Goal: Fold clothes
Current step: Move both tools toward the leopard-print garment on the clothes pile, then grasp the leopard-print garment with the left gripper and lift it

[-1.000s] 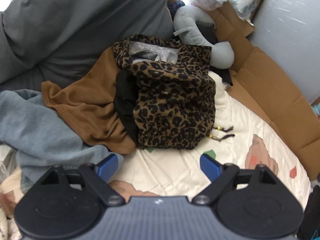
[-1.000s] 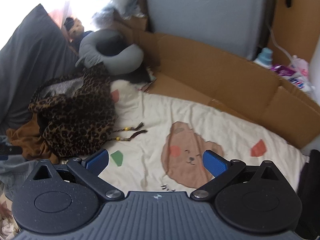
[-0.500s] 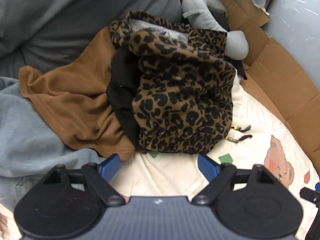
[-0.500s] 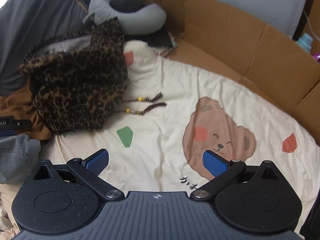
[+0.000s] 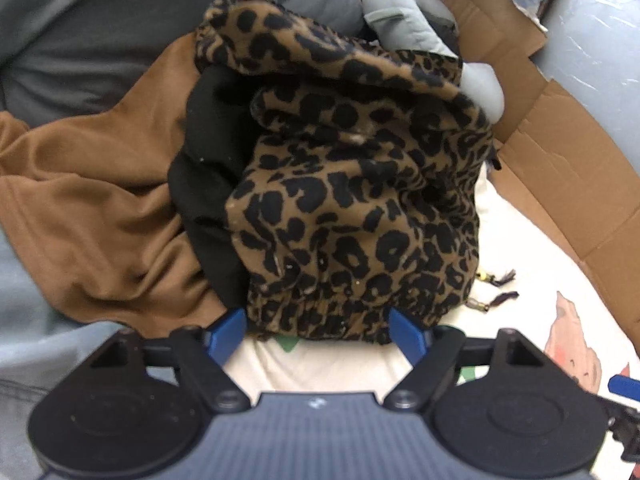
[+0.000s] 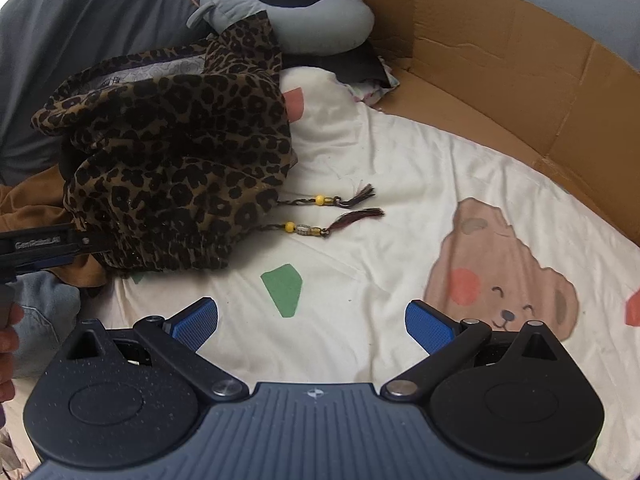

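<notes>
Leopard-print garment (image 5: 360,208) heaped on the cream bear-print sheet (image 6: 400,152), crumpled, gathered hem toward the cameras. Just left of the garment: black cloth (image 5: 208,184), then brown garment (image 5: 96,208), both touching it; pale blue denim (image 5: 48,344) below the brown one. Behind the garment, grey neck pillow (image 6: 296,20) against dark grey bedding (image 6: 88,24); pillow touching the garment's upper edge. Right of the garment, two beaded tassel cords (image 6: 332,212) trailing from its hem flat on the sheet. Cardboard (image 6: 500,76) standing along the sheet's far side, well right of the garment. Left tool (image 5: 316,330) released, blue pads spread wide, hem of the garment lying between them at the tips; contact with the cloth not clear. Right tool (image 6: 312,320) also released, pads wide apart, above bare sheet near a green patch (image 6: 284,288), apart from the garment. From the right wrist view, left tool's body visible at the garment's lower left edge.
</notes>
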Tool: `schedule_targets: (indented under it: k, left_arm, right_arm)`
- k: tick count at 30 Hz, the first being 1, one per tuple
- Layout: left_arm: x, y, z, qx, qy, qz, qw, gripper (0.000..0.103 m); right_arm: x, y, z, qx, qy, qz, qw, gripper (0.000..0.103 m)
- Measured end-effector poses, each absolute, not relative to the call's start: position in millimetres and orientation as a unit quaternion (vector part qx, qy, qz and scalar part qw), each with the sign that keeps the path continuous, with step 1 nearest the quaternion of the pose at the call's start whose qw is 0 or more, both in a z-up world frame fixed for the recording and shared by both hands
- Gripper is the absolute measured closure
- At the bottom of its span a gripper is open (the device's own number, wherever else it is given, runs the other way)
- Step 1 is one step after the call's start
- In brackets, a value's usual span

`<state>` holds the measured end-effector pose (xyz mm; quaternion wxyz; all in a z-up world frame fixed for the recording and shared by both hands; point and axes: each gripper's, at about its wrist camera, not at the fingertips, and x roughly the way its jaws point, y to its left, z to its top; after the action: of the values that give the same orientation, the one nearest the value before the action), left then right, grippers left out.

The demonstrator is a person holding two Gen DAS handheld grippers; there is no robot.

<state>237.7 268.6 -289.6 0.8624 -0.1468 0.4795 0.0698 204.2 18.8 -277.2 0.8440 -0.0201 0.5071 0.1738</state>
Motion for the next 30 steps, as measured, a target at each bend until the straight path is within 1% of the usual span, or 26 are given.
schedule_targets:
  k: [10, 14, 16, 17, 18, 19, 20, 21, 25, 30]
  left_arm:
    - [245, 270, -322, -0.142, 0.457, 0.086, 0.874, 0.023]
    - [243, 271, -333, -0.142, 0.444, 0.08, 0.881, 0.023]
    - [241, 272, -333, -0.147, 0.436, 0.078, 0.884, 0.028]
    - [240, 273, -333, -0.15, 0.432, 0.077, 0.886, 0.037]
    - [239, 274, -333, -0.155, 0.431, 0.085, 0.885, 0.055]
    - [237, 276, -332, -0.16, 0.432, 0.096, 0.882, 0.063]
    - [235, 279, -332, -0.173, 0.431, 0.101, 0.88, 0.067]
    - [233, 282, -331, -0.189, 0.429, 0.1, 0.878, 0.075]
    - [223, 278, -323, -0.191, 0.422, 0.088, 0.882, 0.083]
    - [206, 272, -309, -0.198, 0.412, 0.066, 0.887, 0.087]
  right_arm:
    - [209, 23, -294, 0.023, 0.483, 0.206, 0.851, 0.001]
    - [208, 28, -299, 0.032, 0.486, 0.218, 0.846, 0.001]
    - [206, 30, -299, 0.03, 0.488, 0.222, 0.844, 0.001]
    - [205, 31, -299, 0.029, 0.488, 0.225, 0.843, 0.001]
    - [204, 32, -299, 0.029, 0.487, 0.228, 0.843, 0.001]
    - [203, 31, -298, 0.029, 0.487, 0.228, 0.842, 0.001]
    - [202, 31, -298, 0.029, 0.488, 0.229, 0.842, 0.001]
    - [202, 30, -297, 0.029, 0.488, 0.23, 0.841, 0.001]
    - [198, 29, -294, 0.03, 0.49, 0.232, 0.84, 0.001]
    - [192, 28, -286, 0.026, 0.486, 0.234, 0.842, 0.001]
